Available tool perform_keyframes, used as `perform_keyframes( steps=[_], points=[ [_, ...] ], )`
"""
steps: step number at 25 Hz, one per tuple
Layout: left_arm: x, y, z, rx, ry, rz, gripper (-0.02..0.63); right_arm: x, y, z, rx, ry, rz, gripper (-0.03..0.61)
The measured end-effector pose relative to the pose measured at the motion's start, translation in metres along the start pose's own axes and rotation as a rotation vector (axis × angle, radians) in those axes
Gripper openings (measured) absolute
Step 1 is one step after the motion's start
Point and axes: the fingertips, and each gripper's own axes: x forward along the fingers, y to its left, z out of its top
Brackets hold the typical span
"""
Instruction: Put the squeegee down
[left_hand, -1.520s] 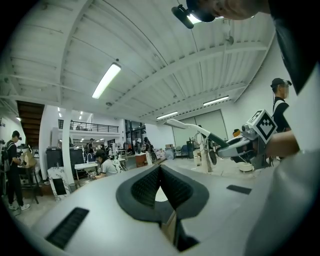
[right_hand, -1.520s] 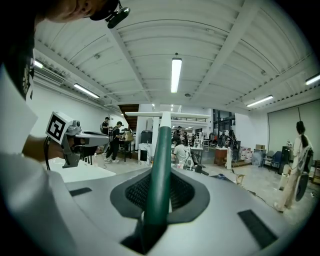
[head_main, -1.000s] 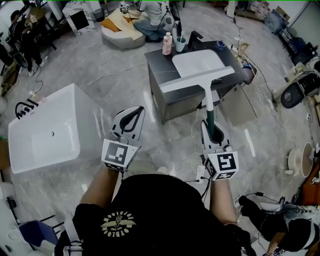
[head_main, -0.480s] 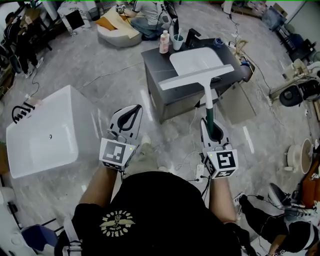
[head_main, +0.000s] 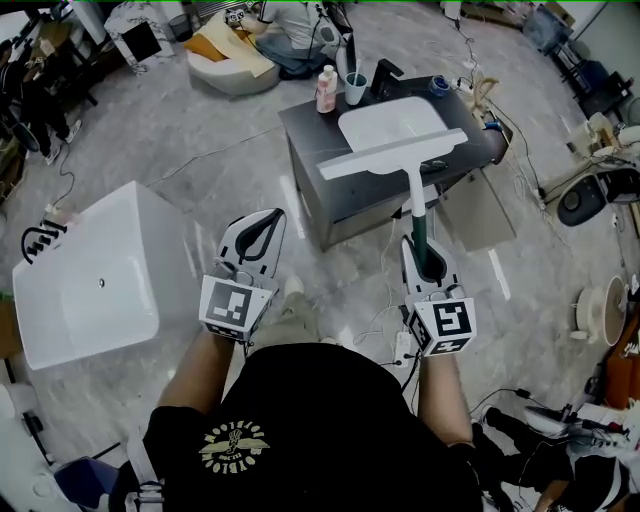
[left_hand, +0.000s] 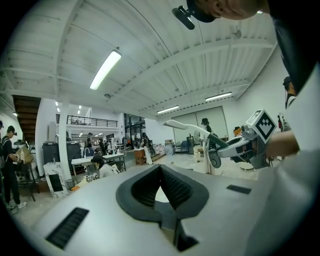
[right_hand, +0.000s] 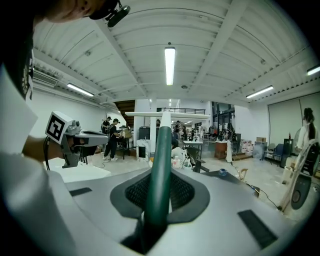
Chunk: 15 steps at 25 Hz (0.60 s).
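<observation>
The squeegee has a white blade (head_main: 393, 155), a white shaft and a dark green handle (head_main: 420, 232). My right gripper (head_main: 420, 246) is shut on that handle and holds the squeegee out level, with the blade over the front of the vanity. In the right gripper view the handle (right_hand: 160, 165) runs up between the jaws to the blade (right_hand: 167, 115). My left gripper (head_main: 273, 216) hangs to the left over the floor, shut and empty, with its tips meeting (left_hand: 160, 166). The left gripper view shows the squeegee (left_hand: 189, 128) off to its right.
A dark vanity (head_main: 320, 170) with a white sink (head_main: 392, 122) stands ahead, with a bottle (head_main: 326, 88) and a cup (head_main: 356, 86) at its back. A white bathtub (head_main: 90, 275) is at the left. Cables lie on the floor at the right, and a person (head_main: 290, 25) sits beyond.
The person has stepped forward, and a shoe now shows between the grippers. Both grippers moved along together. The grip on the squeegee is unchanged.
</observation>
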Motion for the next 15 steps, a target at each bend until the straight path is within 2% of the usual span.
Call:
perform_keyframes(
  steps=[15],
  points=[
    [0.078,0.063,0.007,-0.003,-0.014,-0.036,0.023,0.086,-0.025,0.024,0.011,0.019,-0.012,0.074]
  ],
)
